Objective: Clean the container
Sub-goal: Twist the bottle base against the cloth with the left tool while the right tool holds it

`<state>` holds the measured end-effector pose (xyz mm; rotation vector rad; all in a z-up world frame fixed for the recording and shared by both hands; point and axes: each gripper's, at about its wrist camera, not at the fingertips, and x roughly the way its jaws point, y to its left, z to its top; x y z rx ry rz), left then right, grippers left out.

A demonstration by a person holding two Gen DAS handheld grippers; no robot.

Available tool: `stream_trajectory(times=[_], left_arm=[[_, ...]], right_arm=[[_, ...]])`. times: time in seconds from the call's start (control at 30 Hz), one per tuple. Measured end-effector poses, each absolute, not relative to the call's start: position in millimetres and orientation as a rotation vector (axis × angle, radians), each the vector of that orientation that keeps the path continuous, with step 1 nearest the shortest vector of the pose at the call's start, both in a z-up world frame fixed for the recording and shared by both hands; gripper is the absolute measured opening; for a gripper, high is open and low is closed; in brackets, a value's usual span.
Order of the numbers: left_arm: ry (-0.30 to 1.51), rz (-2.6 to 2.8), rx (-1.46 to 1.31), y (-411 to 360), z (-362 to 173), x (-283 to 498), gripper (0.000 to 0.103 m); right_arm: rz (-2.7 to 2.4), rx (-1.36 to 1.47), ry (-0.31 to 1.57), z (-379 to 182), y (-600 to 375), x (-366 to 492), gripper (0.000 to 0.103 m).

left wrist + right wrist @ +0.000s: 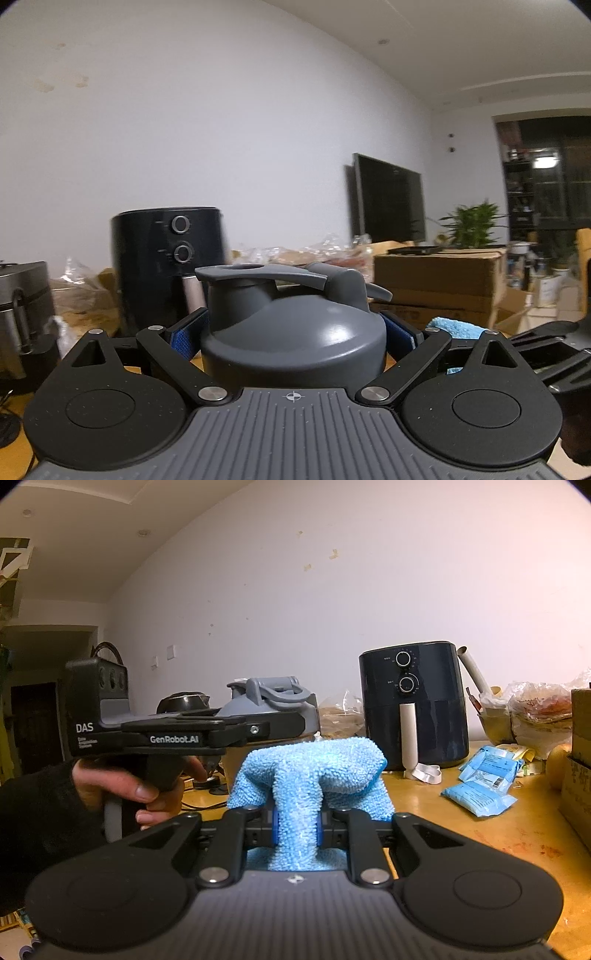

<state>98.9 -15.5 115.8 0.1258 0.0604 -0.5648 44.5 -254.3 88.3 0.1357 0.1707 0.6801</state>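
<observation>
Up close, the left claw (291, 332) is clamped around the grey container (291, 332), lid on, contents hidden. Just beside it, the right claw (294, 829) pinches a blue cloth (310, 771). Behind stands an air fryer (413, 705); the wooden surface (517, 842) lies bare rightward.

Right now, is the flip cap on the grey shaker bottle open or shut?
Shut. The grey flip cap sits down over the spout on the shaker bottle lid, carry loop folded over it.

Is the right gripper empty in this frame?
No, the right gripper is shut on a blue cloth bunched between its fingers.
</observation>
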Motion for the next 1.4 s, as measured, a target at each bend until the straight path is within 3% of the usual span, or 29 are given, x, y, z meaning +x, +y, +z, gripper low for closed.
stream_trajectory(times=[1.4], left_arm=[[0.078, -0.031, 0.063, -77.6, 120.7, 84.1, 0.098]], right_arm=[[0.657, 0.146, 0.201, 79.7, -259.0, 40.8, 0.015]])
